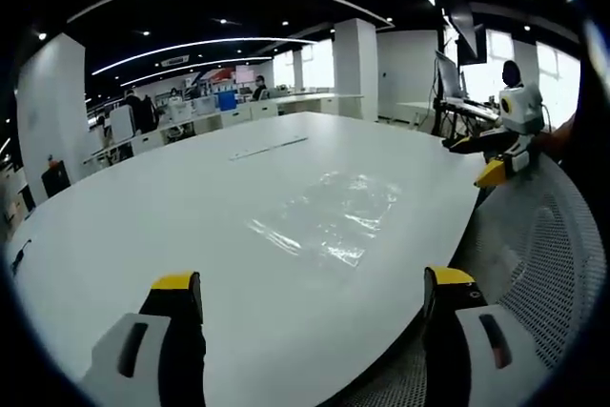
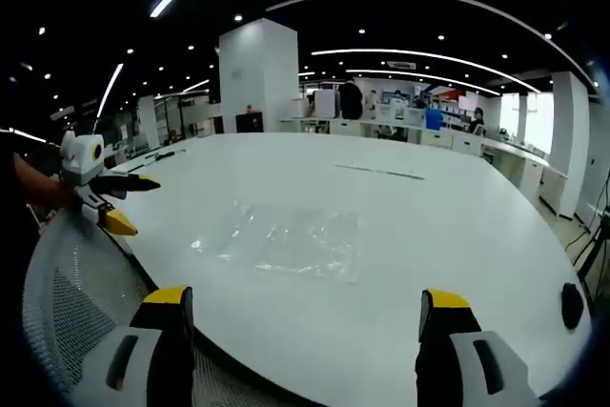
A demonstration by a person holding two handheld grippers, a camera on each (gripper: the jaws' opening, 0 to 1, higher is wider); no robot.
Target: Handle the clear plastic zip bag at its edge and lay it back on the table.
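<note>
A clear plastic zip bag (image 1: 329, 216) lies flat on the white table (image 1: 191, 197), wrinkled and see-through. My left gripper (image 1: 315, 297) is open, its yellow-tipped jaws wide apart near the table's edge, short of the bag. In the right gripper view the bag (image 2: 286, 240) lies ahead on the white table (image 2: 429, 207), and my right gripper (image 2: 300, 312) is open with nothing between its jaws. My right gripper (image 1: 486, 157) also shows at the right of the left gripper view, jaws spread. My left gripper (image 2: 126, 205) shows at the left of the right gripper view, open too.
A grey mesh chair back (image 1: 543, 254) stands by the table edge, also seen as the mesh chair back (image 2: 86, 302). A long thin strip (image 1: 269, 148) lies far across the table. A small dark object (image 2: 572, 307) sits at the table's right edge. Desks and people stand in the background.
</note>
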